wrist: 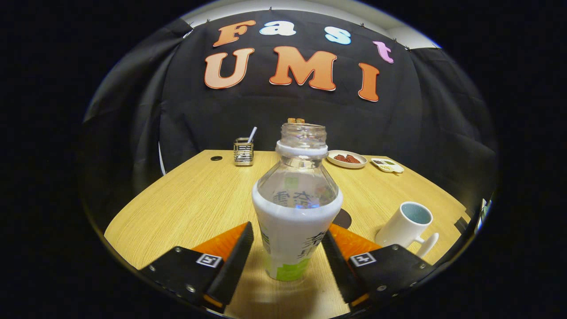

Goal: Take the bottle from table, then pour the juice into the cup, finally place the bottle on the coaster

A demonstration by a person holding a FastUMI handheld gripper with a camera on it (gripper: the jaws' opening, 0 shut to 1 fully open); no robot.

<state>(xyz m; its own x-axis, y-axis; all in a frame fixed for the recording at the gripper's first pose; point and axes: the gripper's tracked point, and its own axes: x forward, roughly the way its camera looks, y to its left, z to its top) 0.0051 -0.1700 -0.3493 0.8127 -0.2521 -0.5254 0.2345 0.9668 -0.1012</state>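
An uncapped clear bottle (pixel 296 208) with a white and green label stands upright on the wooden table (pixel 190 208). It sits between the two fingers of my gripper (pixel 288 232), which is open. The fingers flank the labelled lower body, and a narrow gap shows on the left side. Just behind the bottle to its right lies a dark round coaster (pixel 344 218), partly hidden by the bottle and the right finger. A white cup (pixel 406 227) with a pale blue inside and a handle stands to the right of the right finger.
At the table's far edge stand a metal holder (pixel 243 151) with a straw, a small plate (pixel 347 159) of red food and a small white dish (pixel 387 165). The table's right edge runs close behind the cup.
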